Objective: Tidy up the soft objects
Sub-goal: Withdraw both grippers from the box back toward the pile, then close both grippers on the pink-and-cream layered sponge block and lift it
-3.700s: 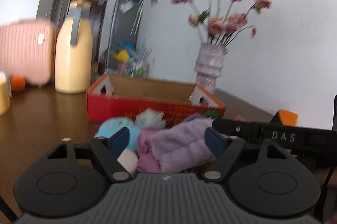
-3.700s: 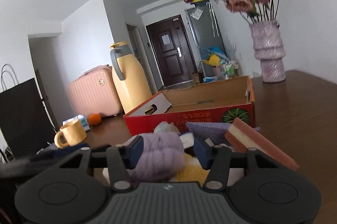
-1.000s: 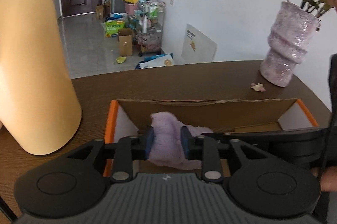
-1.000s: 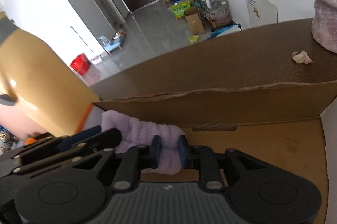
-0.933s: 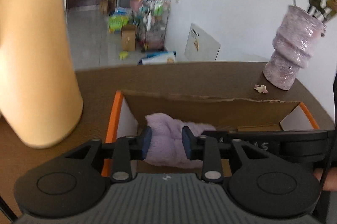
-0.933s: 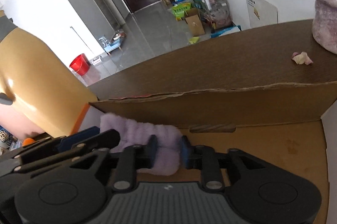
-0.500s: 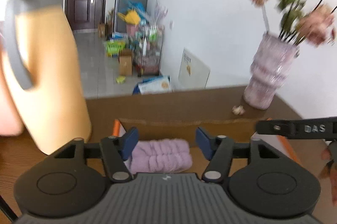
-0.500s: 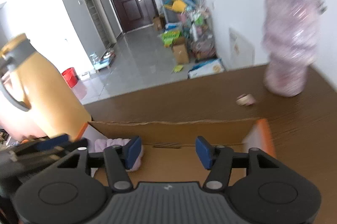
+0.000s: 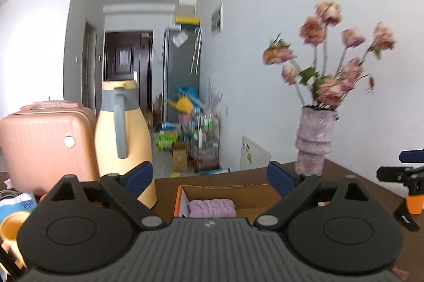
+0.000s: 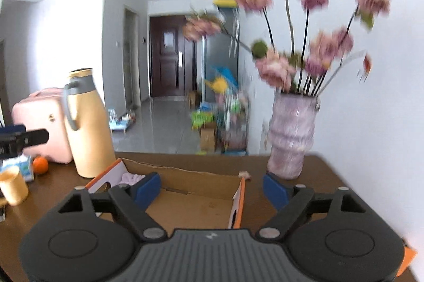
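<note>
While the lilac towel (image 9: 211, 208) lies folded in the left end of the cardboard box (image 10: 185, 199) on the counter (image 9: 341, 176), the left tongs (image 9: 210, 175) and the right tongs (image 10: 211, 187) are held spread above it, their jaws having just been opening; nothing is pinched between either pair; a yellow jug (image 9: 124, 141) stands just beside the box; a vase (image 10: 291, 136) of flowers stands near its far right corner; a small pale scrap (image 10: 245, 174), perhaps a petal, is seen beside the vase.
</note>
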`<move>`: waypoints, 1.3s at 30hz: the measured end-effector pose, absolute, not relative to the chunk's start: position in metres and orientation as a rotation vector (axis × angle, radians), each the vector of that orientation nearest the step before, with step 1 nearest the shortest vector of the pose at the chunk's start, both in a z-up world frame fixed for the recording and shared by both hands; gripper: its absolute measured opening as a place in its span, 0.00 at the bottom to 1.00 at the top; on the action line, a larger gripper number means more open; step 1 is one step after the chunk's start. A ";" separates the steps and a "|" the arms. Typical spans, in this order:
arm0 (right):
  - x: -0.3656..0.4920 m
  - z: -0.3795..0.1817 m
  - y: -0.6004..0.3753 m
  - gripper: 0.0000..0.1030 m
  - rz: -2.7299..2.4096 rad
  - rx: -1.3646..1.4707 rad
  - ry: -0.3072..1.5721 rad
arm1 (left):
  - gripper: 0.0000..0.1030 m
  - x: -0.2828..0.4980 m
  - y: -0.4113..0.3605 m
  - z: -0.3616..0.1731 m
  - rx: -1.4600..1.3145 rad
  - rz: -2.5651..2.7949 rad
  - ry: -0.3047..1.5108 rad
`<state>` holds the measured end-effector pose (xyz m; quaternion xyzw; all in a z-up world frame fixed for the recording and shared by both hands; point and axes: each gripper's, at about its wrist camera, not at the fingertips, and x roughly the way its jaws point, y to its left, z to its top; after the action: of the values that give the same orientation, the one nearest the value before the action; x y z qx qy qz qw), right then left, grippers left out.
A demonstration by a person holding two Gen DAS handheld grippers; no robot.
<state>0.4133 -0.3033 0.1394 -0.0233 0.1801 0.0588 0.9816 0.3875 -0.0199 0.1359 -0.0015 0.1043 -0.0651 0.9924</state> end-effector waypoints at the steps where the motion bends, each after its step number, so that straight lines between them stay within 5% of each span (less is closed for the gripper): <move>1: 0.401 0.136 -0.300 0.85 0.119 -0.068 0.335 | 0.93 0.370 -0.021 0.132 -0.001 -0.125 0.195; 19: 0.136 0.015 -0.261 0.91 0.244 0.040 0.208 | 1.00 0.139 -0.014 0.040 0.007 -0.177 0.209; 30: 0.125 -0.001 -0.261 0.90 0.242 0.073 0.260 | 1.00 0.154 -0.020 0.033 -0.009 -0.190 0.242; 39: 0.168 -0.009 -0.301 0.87 0.168 0.120 0.322 | 1.00 0.249 -0.080 0.032 -0.043 -0.385 0.332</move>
<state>0.1675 -0.3009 -0.0087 0.0594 0.1601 0.0836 0.9818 0.2486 -0.0795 0.0319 -0.0214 0.1641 -0.1906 0.9676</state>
